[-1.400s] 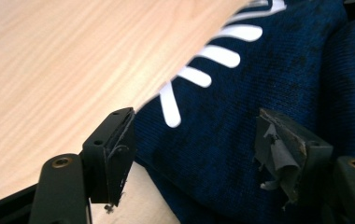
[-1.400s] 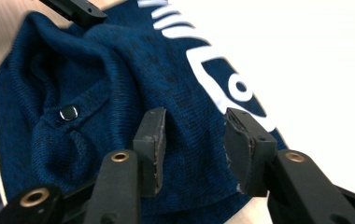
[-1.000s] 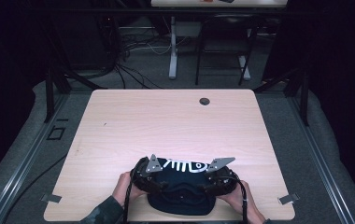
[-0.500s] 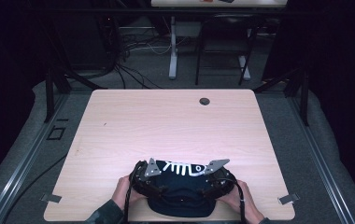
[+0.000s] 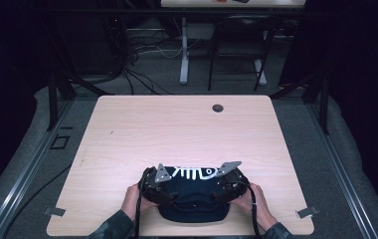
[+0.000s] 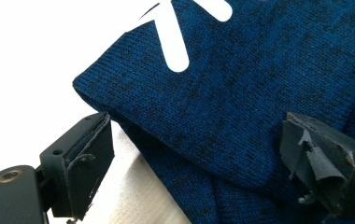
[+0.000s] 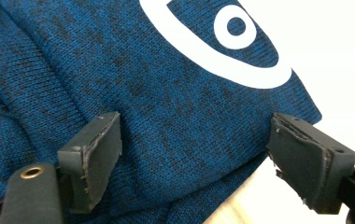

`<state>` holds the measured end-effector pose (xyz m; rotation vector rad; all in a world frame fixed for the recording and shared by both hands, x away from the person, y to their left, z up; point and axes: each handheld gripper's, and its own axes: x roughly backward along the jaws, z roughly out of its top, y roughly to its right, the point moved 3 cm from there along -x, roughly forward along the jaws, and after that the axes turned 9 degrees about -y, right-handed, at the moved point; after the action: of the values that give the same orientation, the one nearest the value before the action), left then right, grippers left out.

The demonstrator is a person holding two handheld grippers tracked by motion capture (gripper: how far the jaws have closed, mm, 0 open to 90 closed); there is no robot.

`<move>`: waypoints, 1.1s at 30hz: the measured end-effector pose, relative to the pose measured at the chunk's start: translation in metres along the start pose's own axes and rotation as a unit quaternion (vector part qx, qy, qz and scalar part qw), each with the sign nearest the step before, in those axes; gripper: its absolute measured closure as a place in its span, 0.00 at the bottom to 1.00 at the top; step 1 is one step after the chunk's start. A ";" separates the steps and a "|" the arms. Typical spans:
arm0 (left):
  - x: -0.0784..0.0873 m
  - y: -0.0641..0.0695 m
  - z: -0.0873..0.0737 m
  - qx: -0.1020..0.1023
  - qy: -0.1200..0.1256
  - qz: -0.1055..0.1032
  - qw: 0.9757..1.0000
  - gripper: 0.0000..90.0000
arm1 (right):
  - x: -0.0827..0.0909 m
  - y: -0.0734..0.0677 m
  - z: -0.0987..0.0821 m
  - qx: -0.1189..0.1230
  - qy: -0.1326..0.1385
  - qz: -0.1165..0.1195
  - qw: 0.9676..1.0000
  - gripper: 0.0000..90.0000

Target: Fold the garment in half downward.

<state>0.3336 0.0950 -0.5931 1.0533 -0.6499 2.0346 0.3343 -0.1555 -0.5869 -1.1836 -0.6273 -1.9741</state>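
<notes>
While both jaws gape, blue garment (image 6: 241, 107) lies between left hand-held gripper (image 6: 203, 172).

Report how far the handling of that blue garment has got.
Done: the blue garment lies bunched into a compact bundle at the table's near edge. In hand: the left gripper and right gripper both straddle its corners, jaws open. Left: closing on the cloth; nothing is gripped yet.
</notes>
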 end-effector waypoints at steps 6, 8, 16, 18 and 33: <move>-0.001 -0.002 0.000 0.007 0.001 -0.005 1.000 0.12 | 0.000 0.002 0.001 0.003 -0.002 -0.003 1.000 0.18; 0.000 -0.004 0.002 0.014 0.003 -0.013 1.000 0.12 | 0.002 0.002 0.002 0.004 -0.001 -0.007 1.000 0.15; 0.022 -0.012 0.006 0.029 0.026 -0.002 0.999 0.06 | 0.020 0.003 0.003 -0.008 0.019 -0.008 1.000 0.10; 0.027 -0.013 0.007 0.032 0.031 0.000 0.999 0.06 | 0.023 0.003 0.003 -0.013 0.024 -0.008 1.000 0.09; 0.060 -0.041 -0.012 0.069 0.052 0.046 0.995 0.04 | 0.067 0.017 -0.018 -0.050 0.073 -0.030 0.996 0.09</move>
<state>0.3377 0.1512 -0.5451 1.0037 -0.5168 2.2249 0.3181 -0.2014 -0.5345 -1.0785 -0.4997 -2.1424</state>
